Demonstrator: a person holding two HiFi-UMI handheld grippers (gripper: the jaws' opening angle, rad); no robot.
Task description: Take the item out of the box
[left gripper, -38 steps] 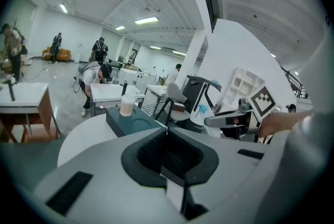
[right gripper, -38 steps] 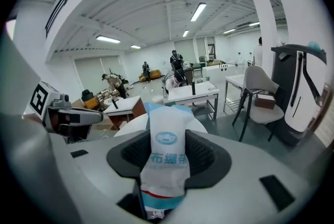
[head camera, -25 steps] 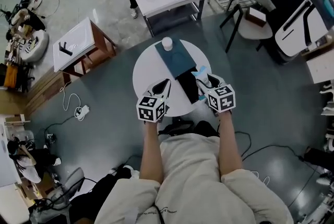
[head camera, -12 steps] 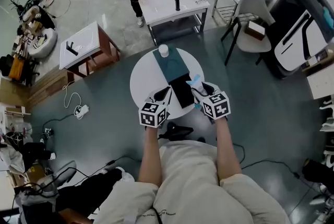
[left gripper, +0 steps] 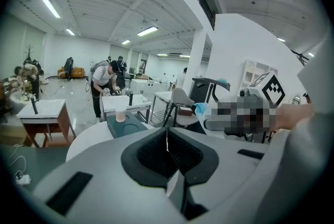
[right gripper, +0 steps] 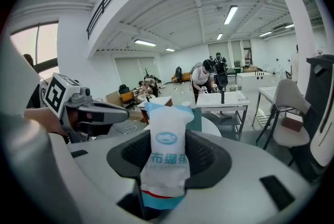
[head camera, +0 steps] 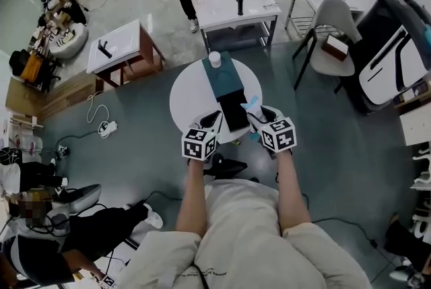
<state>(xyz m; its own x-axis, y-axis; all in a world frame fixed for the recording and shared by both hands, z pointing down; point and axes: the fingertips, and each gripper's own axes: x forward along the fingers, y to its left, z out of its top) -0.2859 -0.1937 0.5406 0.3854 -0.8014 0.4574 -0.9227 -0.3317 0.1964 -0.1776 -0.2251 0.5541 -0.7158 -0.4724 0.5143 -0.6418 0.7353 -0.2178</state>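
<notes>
Packet of white and blue plastic (right gripper: 166, 165) stands pinched between the right gripper (head camera: 258, 116) jaws. Flat black box (head camera: 232, 112) lies just left of them. Left gripper (head camera: 213, 119) jaws are pressed together, empty.

Two grippers, the left gripper (head camera: 213, 120) and the right gripper (head camera: 256, 116), one white packet (right gripper: 166, 157), one round table (head camera: 183, 98), one blue-green box (head camera: 222, 75), one white cup (head camera: 215, 58).

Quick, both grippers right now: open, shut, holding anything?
Left gripper: shut, nothing between its jaws.
Right gripper: shut on the white-and-blue packet.
</notes>
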